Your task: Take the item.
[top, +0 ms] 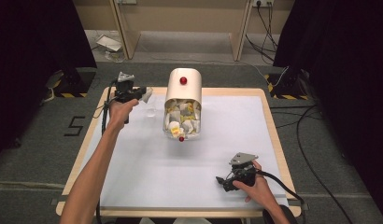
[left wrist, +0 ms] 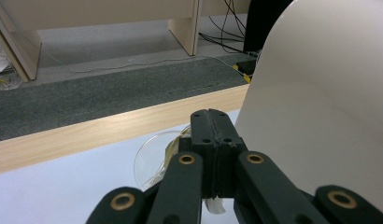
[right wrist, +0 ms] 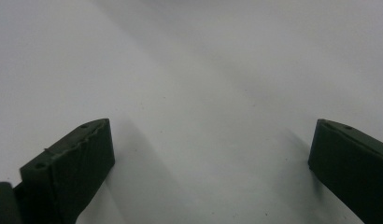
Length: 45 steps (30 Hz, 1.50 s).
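The left gripper (top: pixel 145 94), held at the far left of the white table (top: pixel 133 158), has its jaws pressed together on a small white tea bag (left wrist: pixel 213 205) whose paper pokes out beneath them, and a clear glass cup (top: pixel 150 112) sits on the table just below and in front of its tips. Just to that gripper's right stands a cream bin (top: pixel 182 91) with a red knob, tipped toward the person, its clear front full of tea bags. Well apart, at the near right, the right gripper (top: pixel 221 181) rests low over bare table, jaws spread wide and holding nothing.
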### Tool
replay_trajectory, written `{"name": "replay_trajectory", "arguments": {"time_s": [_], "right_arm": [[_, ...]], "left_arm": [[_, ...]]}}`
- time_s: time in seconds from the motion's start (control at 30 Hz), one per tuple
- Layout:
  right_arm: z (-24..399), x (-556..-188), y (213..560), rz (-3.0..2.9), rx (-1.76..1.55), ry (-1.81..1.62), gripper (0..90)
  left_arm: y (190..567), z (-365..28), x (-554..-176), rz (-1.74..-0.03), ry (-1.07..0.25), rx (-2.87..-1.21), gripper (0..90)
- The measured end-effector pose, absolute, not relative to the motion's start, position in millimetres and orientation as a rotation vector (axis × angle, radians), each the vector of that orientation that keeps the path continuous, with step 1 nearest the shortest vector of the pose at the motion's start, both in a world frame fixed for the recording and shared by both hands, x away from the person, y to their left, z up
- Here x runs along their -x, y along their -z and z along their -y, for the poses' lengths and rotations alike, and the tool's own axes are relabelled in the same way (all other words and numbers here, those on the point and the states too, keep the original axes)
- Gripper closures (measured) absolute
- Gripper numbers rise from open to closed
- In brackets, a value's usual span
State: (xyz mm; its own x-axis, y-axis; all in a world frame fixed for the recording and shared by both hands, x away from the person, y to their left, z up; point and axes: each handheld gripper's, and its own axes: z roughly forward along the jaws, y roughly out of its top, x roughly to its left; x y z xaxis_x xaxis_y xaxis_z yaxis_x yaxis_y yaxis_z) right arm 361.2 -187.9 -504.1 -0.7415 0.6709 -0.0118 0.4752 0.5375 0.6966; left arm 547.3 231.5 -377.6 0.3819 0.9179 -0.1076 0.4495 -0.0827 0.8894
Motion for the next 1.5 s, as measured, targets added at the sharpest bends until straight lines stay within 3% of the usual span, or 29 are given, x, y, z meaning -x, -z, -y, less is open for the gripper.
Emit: {"name": "replay_trajectory", "arguments": {"time_s": [0.8,1.5], "right_arm": [[188,-361,504,-2.5,-0.954,-1.008,0.9],[188,-361,504,-2.5,-0.956,-1.008,0.9]], "left_arm": [[402,-227,-569,-1.287,-0.633,-1.709,88.7],[409,-232,-569,-1.315,-0.612,-1.71,81.0]]}}
